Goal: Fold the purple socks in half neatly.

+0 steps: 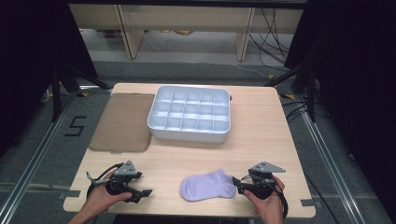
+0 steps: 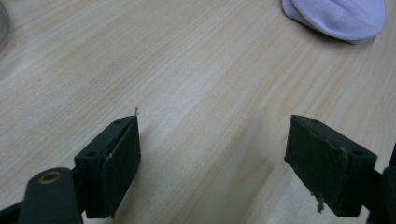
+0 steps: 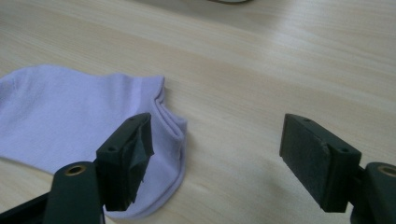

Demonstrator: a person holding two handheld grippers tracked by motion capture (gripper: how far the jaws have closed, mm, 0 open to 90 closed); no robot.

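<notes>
We hold both tongs low over the near edge of the table (image 1: 261, 121), and the thing in hand is the sock (image 1: 208, 185), which lies flat between them but far closer to one side. Its cuff end sits right at the right gripper (image 1: 239, 185): in the right gripper view the cuff of the sock (image 3: 70, 116) lies under one jaw, while the other jaw stands over bare wood beside it. Those jaws are spread wide and grip nothing. The left gripper (image 1: 145, 192) is well apart from the sock, with a stretch of bare table between; in the left gripper view the toe of the sock (image 2: 338, 17) shows ahead of the jaws and off to one side. The left gripper (image 2: 212, 154) is likewise released, its jaws parted over plain wood.

The sock's long axis runs across from one gripper toward the other, toe toward the left one, cuff toward the right one. So we judge the right hand the nearer for a first pinch at the cuff.

The sock is a pale lilac ankle sock, soft knit, lying flat, with a folded rim at the cuff. Beyond both tongs stands a white divided tray (image 1: 189, 114) with a brown mat (image 1: 123, 122) beside it.
</notes>
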